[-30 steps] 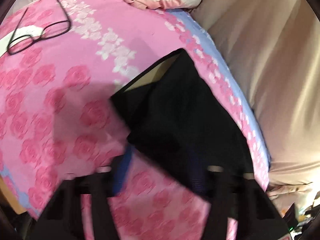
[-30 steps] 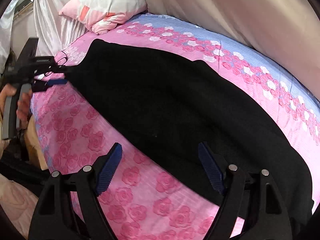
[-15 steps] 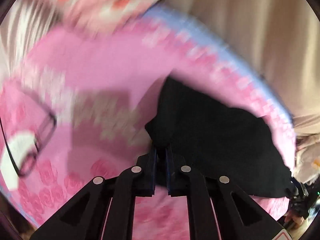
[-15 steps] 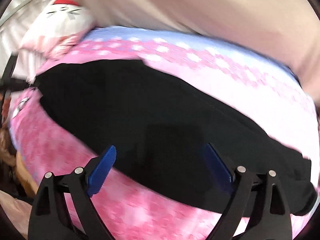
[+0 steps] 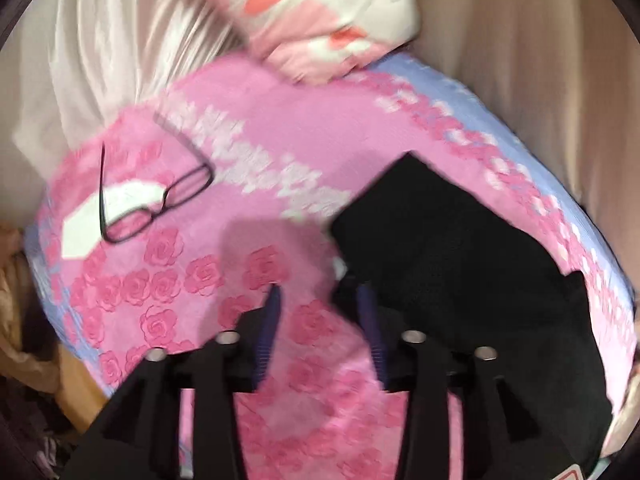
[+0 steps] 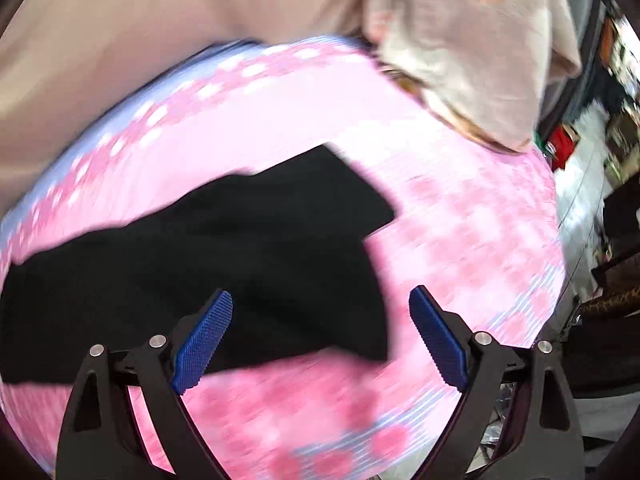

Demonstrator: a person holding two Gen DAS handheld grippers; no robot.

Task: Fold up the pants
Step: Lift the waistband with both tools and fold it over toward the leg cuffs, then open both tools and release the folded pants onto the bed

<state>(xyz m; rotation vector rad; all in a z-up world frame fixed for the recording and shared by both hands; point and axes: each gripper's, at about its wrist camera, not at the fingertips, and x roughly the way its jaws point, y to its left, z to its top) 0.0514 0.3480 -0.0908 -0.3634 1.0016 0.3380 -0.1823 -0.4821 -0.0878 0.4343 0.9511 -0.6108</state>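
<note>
Since the black, soft-knit pants lie flat and limp on the pink rose-print bedspread, they should handle as light, floppy cloth with no stiffness of their own — any part lifted will sag and drag the rest behind it; the dark weave looks matte rather than slick, so ridged pads ought to bite well on a doubled edge. From the left wrist view the garment runs from just ahead of the fingers off toward the far right edge of the bed; from the right wrist view its other end shows a squared corner and a stepped edge near the middle of the bedspread. Left hand-held gripper: its jaws have just been opening and stand about half apart over the near corner of the cloth, the right finger against the black edge, nothing pinched that I can make out, though blur hides the exact contact. Right hand-held gripper: spread wide, empty, hovering with the garment's end between and beyond its blue pads but not pressed. Best holds, I judge, are the corners and hems — thickest and least likely to slip; a pinch mid-panel would only raise a peak. Black-framed spectacles lie well apart to the left, and a pink-and-white pillow sits at the bed's far end.
</note>
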